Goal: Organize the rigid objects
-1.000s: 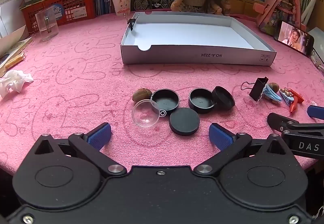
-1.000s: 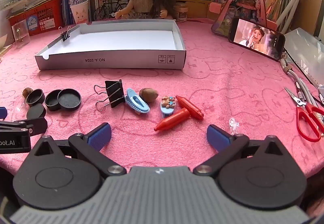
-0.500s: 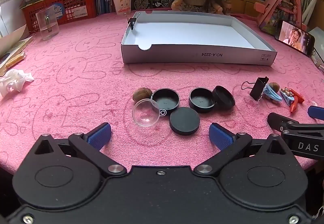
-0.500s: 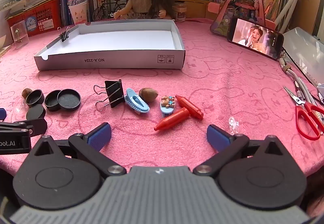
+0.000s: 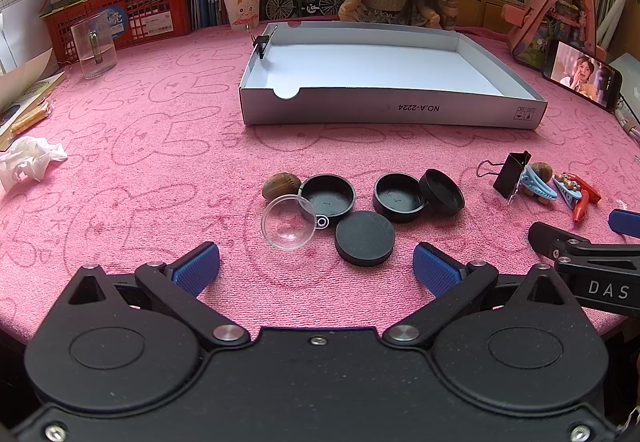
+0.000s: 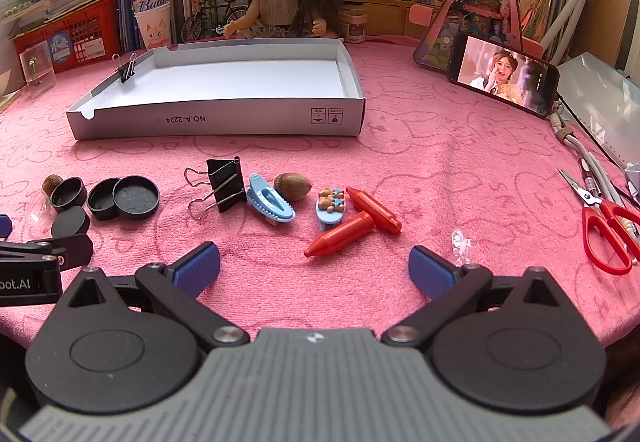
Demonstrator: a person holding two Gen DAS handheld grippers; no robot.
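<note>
1. One pink table [image 5: 120, 146] fills both views, patterned with rabbit outlines and carrying everything.
2. At the back sits the white cardboard box [image 5: 392, 110], shallow and open-topped, with a small black clip on its left wall.
3. The left gripper [image 5: 316, 266] hovers low over the near edge, jaws wide apart, nothing between the blue pads.
4. The right gripper [image 6: 314, 268] sits the same way just beside it, jaws spread and holding nothing.
5. Ahead of the left gripper is a cluster of four black round caps [image 5: 364, 238]: two lie open side up, one leans on its neighbour, one lies flat nearest the camera.
6. A clear plastic dome [image 5: 289, 222] touches the leftmost cap, and a brown nut [image 5: 281, 184] lies just behind it.
7. Ahead of the right gripper is a row: black binder clip [image 6: 226, 184], blue hair clip [image 6: 270, 204], a second nut [image 6: 293, 186], a small bear clip [image 6: 330, 208] and two red crayons [image 6: 340, 240] crossing each other.
8. Red scissors [image 6: 608, 230] lie well apart at the far right edge.
</note>
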